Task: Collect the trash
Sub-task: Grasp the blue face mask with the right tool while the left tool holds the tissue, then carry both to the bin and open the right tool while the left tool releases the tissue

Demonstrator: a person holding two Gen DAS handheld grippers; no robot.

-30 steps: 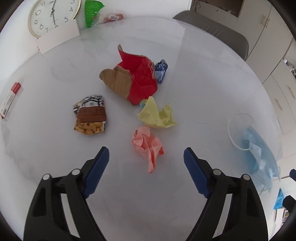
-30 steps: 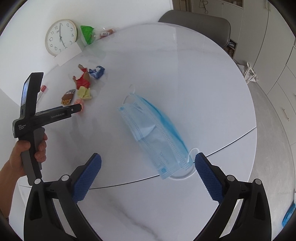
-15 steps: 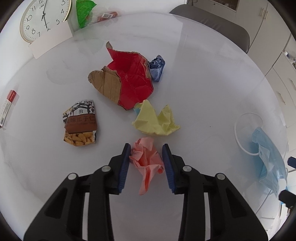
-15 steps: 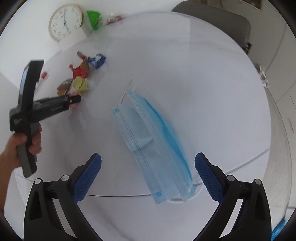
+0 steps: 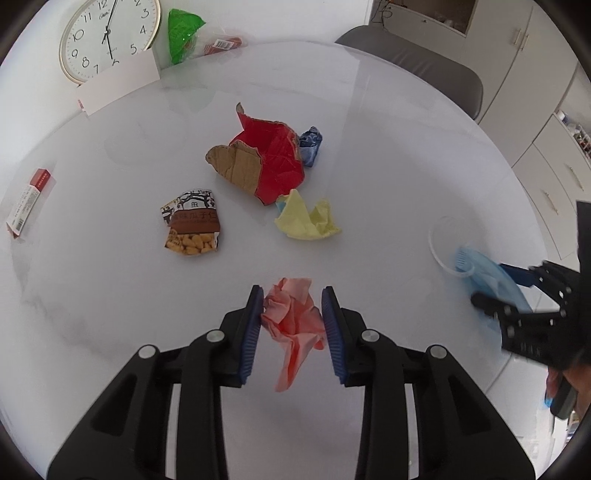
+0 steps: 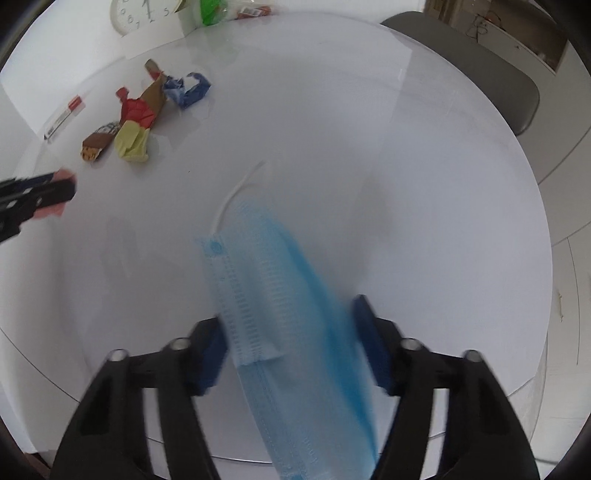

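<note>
Left gripper (image 5: pixel 291 317) fingers clenched on pink paper (image 5: pixel 293 317), near bench (image 5: pixel 110 295) front edge. Right gripper (image 6: pixel 288 343) fingers straddle blue mask (image 6: pixel 280 295), touching it; view blurred, cannot tell if gripped.

Left wrist view: crumpled paper (image 5: pixel 291 317) lower centre between left gripper (image 5: pixel 293 328) fingers; snack packet (image 5: pixel 192 223) left of centre; torn carton (image 5: pixel 264 164) centre; clock (image 5: pixel 109 35) upper left; face mask (image 5: pixel 487 273) right edge, all on worktop (image 5: pixel 388 155).
</note>
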